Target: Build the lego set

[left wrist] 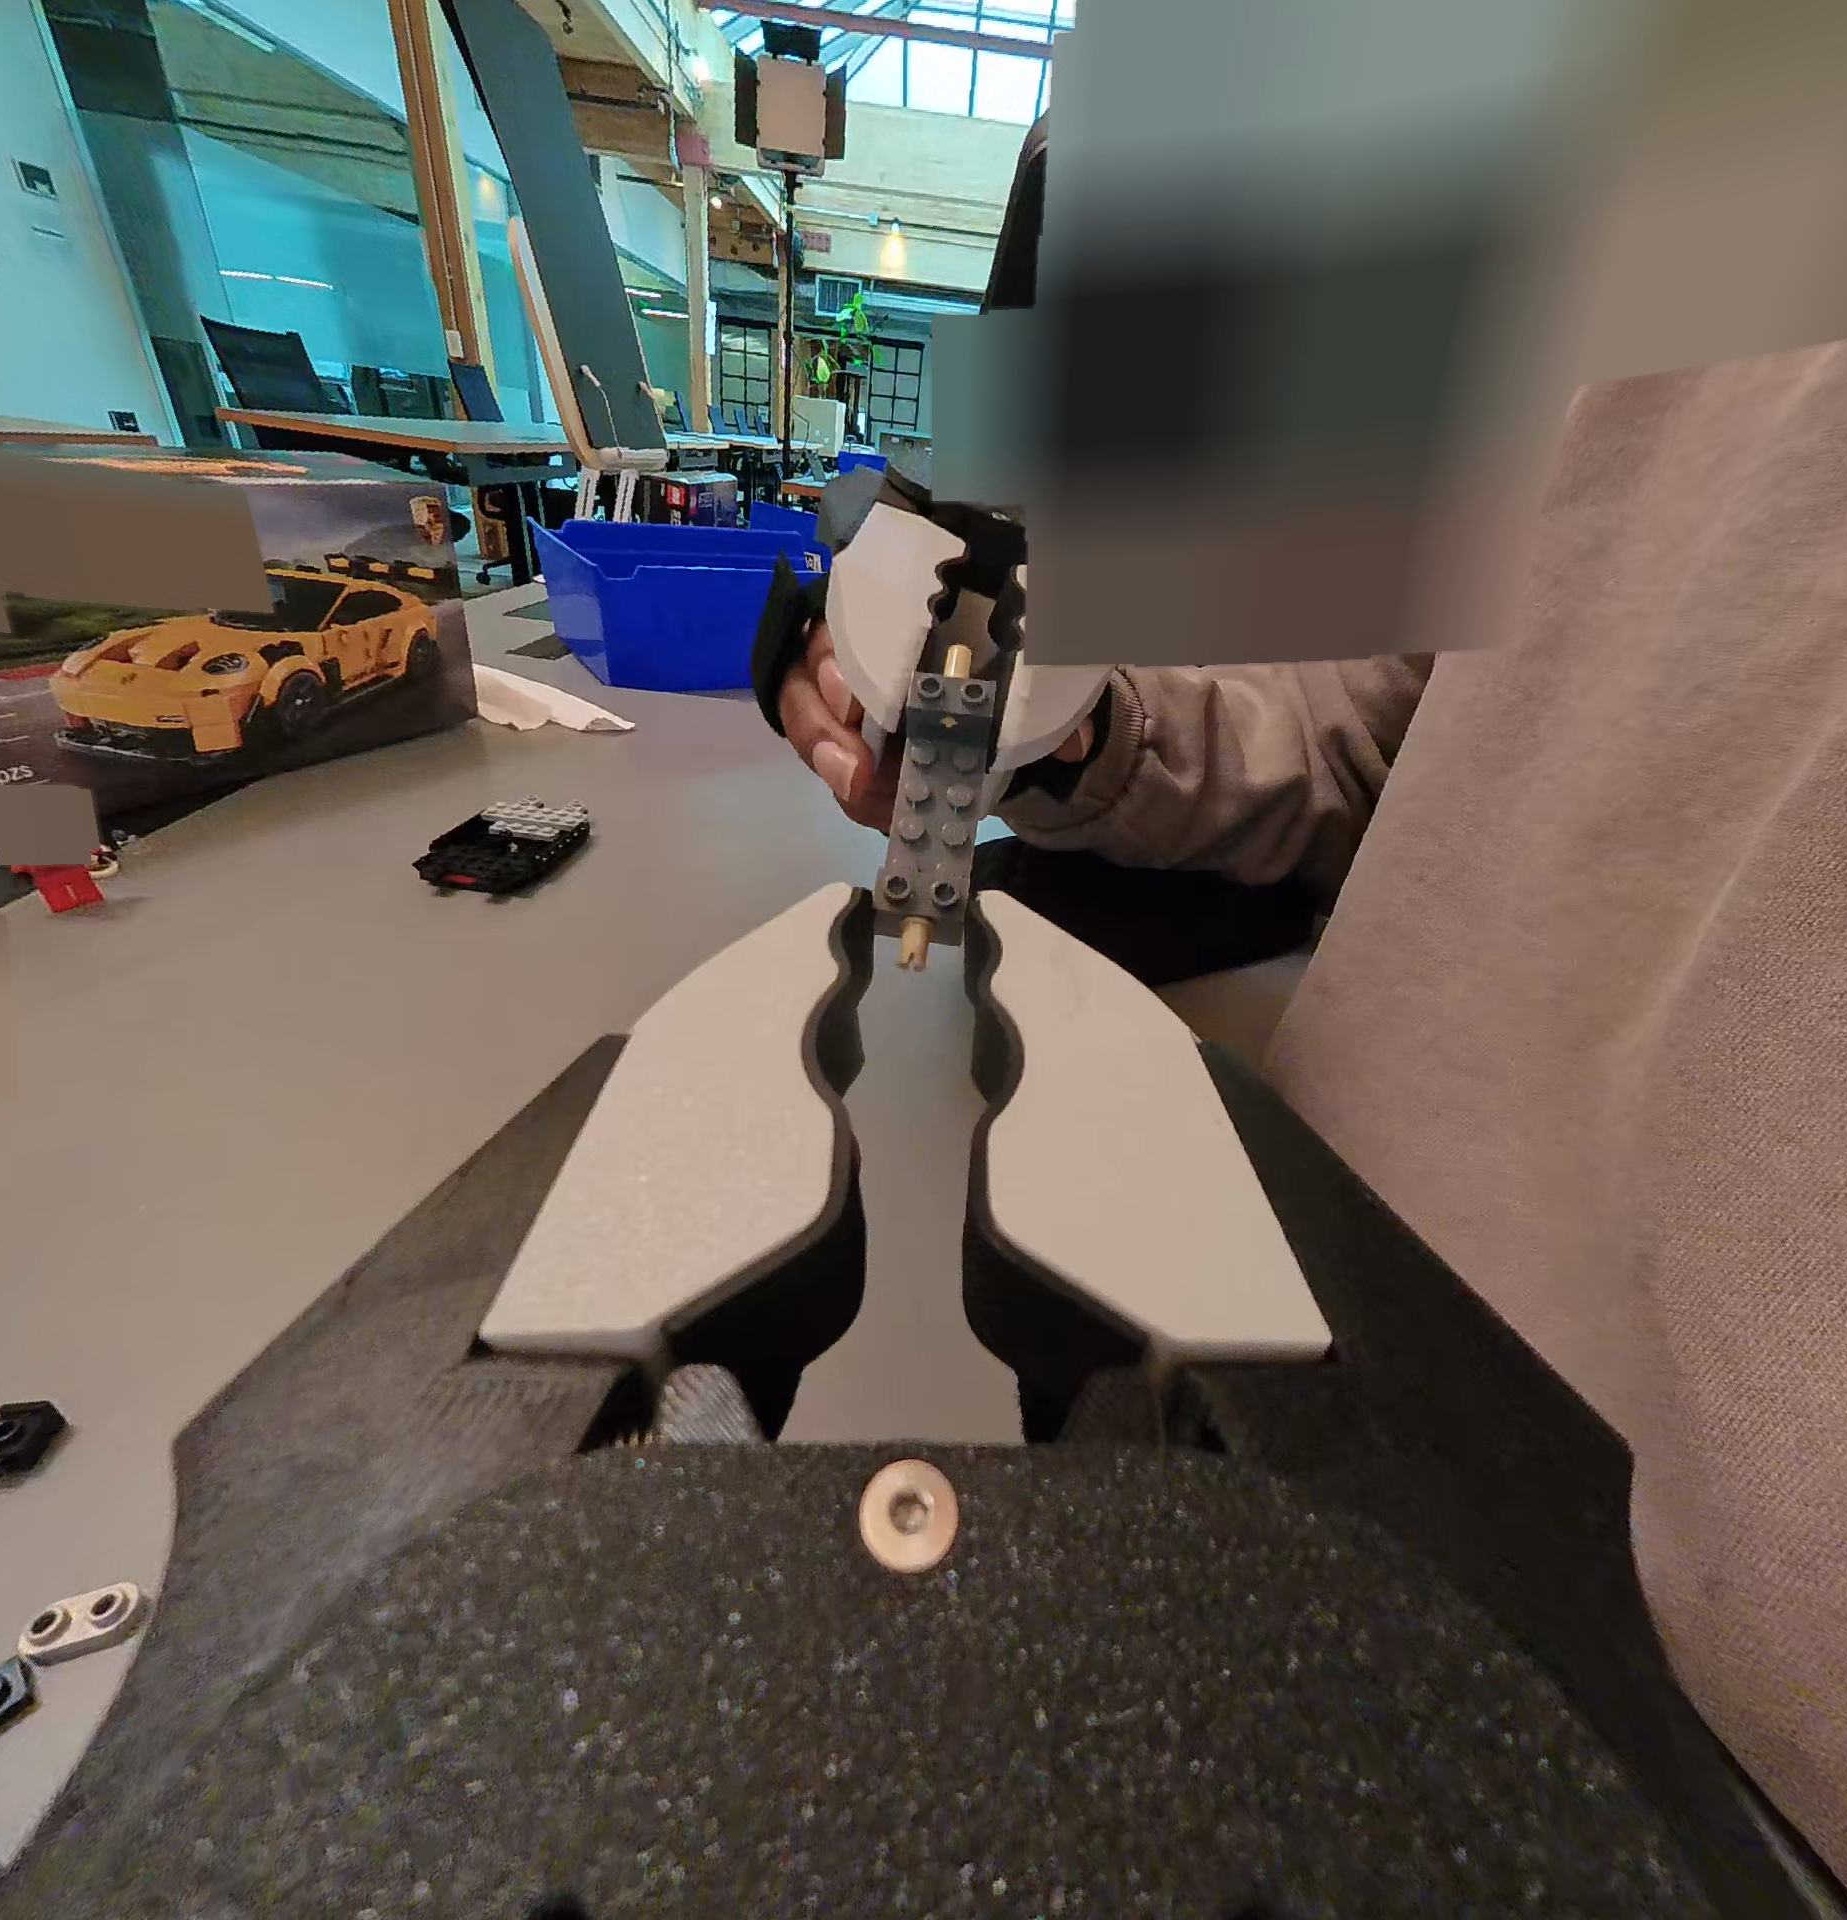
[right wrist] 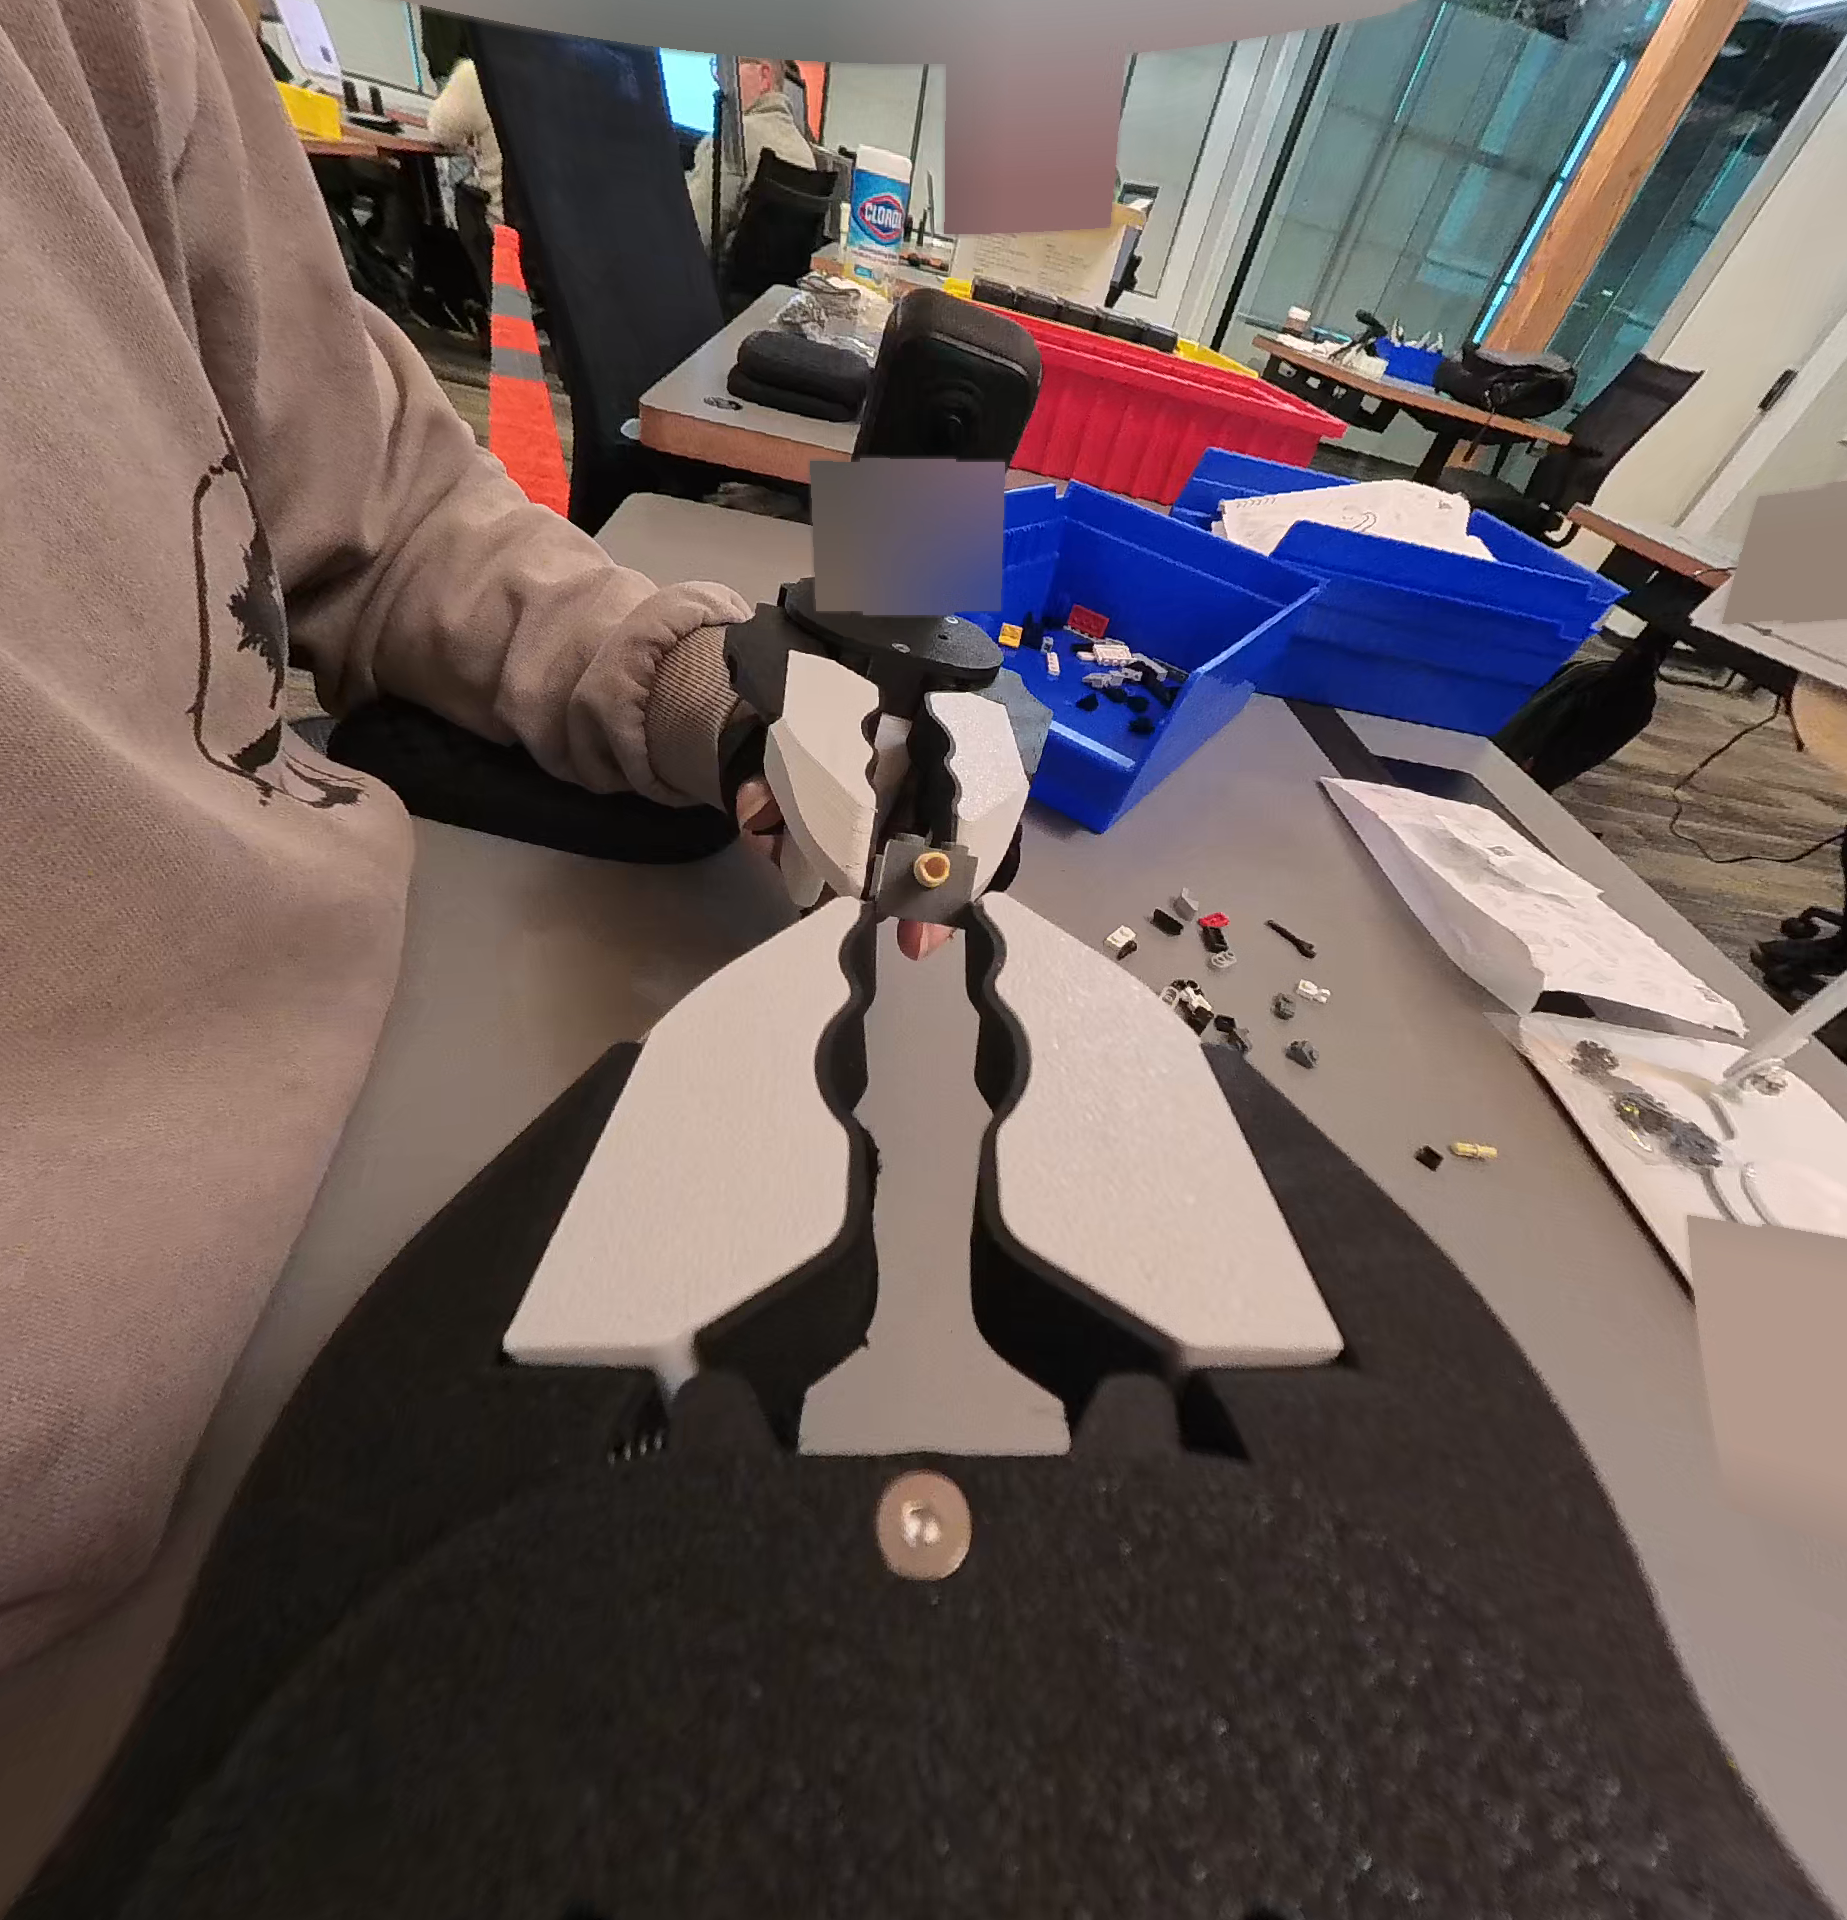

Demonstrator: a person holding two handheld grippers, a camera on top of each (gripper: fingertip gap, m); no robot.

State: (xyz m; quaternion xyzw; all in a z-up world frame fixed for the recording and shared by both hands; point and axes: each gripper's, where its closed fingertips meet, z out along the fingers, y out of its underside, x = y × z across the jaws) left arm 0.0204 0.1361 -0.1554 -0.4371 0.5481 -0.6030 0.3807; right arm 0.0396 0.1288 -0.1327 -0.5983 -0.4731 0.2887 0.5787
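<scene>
Evidently early: left hand-held gripper (left wrist: 914, 909) and right hand-held gripper (right wrist: 921, 914) both clench the long grey studded plate with tan pins (left wrist: 934, 800). The small black chassis section (left wrist: 503, 844) and scattered loose bricks (right wrist: 1225, 987) wait on the grey bench (left wrist: 275, 1039).

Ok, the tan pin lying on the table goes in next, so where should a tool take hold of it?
Grip the tan pin across its middle, coming down from above: it lies flat on the table, long axis roughly across the view, with a small black piece close off one end, so close on its long sides.
</scene>
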